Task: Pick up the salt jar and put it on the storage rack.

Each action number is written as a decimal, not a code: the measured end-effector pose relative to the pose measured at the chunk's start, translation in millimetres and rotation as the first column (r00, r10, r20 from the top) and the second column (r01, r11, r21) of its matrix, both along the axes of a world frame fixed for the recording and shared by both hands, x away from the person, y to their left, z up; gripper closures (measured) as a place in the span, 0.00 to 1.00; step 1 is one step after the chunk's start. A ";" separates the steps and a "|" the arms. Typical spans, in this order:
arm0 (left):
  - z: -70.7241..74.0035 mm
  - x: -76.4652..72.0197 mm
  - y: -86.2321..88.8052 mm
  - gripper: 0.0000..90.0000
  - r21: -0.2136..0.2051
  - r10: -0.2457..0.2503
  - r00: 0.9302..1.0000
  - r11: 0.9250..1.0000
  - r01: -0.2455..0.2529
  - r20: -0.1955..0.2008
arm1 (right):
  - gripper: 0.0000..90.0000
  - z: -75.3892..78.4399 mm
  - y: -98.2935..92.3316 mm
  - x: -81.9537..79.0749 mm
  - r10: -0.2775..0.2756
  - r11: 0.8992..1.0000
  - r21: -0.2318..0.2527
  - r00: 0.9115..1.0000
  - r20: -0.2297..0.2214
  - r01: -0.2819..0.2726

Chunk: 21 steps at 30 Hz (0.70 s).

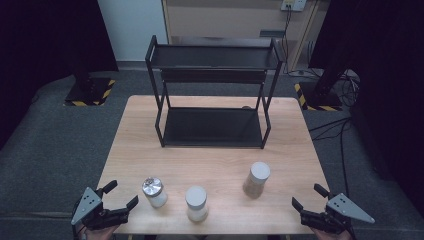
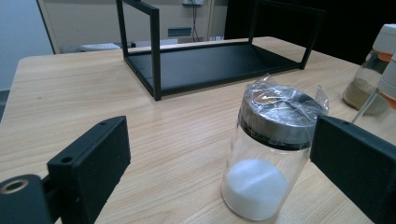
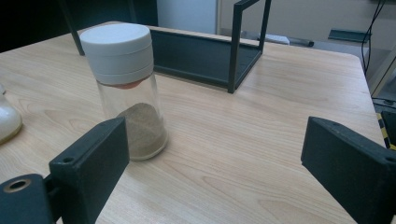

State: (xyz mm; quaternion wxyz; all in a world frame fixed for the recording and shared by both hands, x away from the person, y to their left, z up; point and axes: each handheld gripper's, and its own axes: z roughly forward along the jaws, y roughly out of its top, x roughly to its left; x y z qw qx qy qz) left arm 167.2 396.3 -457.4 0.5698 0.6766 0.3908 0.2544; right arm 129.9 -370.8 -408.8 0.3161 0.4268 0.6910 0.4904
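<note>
Jars are stood in a row along the near part of the table point(image 1: 150, 125), in front of a black two-tier rack point(image 1: 212, 90) set toward the far edge, and none of them is held. The foil-capped jar point(image 1: 153, 192), holding a little white powder and wrapped over its metal lid with clear film, is placed upright just ahead and to the right of the left gripper point(image 1: 118, 196); seen from the left gripper view, this jar point(image 2: 271, 154) lies between the spread jaws but close against the right one, so a small shift toward it may be called for before any closing. The jaws of the left gripper are held wide apart, with nothing pressed between them. The white-capped jar of brown powder point(image 1: 257, 179) is stood upright ahead and to the left of the right gripper point(image 1: 308, 197), whose jaws are likewise spread wide and empty; in the right gripper view that jar point(image 3: 128, 88) is set beyond the left jaw, off the centre line. A third jar with a white cap point(image 1: 196, 203) is placed between the two, near the front edge, a little closer to the left gripper. Each jar's long axis is vertical, so a level side approach is judged suitable.
</note>
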 end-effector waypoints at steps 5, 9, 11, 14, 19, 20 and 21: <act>0.5 2.0 -1.0 0.02 -0.001 -0.002 1.000 1.000 0.002 -0.009 | 0.09 -0.1 -0.3 0.3 0.002 1.000 0.003 1.000 -0.004 -0.002; 1.1 1.4 -1.9 0.01 -0.002 0.005 1.000 1.000 -0.005 -0.011 | 0.08 -0.4 -1.1 0.6 0.003 1.000 0.010 1.000 -0.010 -0.003; 0.6 2.0 -1.3 0.01 -0.003 0.005 1.000 1.000 -0.005 -0.015 | 0.08 -0.1 -1.2 0.2 0.000 1.000 0.006 1.000 -0.010 0.000; 1.0 1.3 -0.9 0.00 -0.003 0.010 1.000 1.000 -0.010 -0.021 | 0.09 -0.8 -2.0 -0.9 -0.002 1.000 0.018 1.000 0.002 0.002; 1.1 2.4 -0.6 0.00 -0.006 0.006 1.000 1.000 -0.006 -0.029 | 0.08 -0.2 -1.4 -0.9 0.001 1.000 0.010 1.000 0.001 -0.001; 1.1 2.5 -0.8 0.00 -0.005 0.005 1.000 1.000 -0.006 -0.030 | 0.09 -0.1 -1.3 -0.9 0.002 1.000 0.012 1.000 0.001 -0.002; 1.2 2.5 -1.0 0.00 -0.004 0.005 1.000 1.000 -0.005 -0.029 | 0.09 -0.2 -1.4 -0.8 0.004 1.000 0.012 1.000 0.002 -0.004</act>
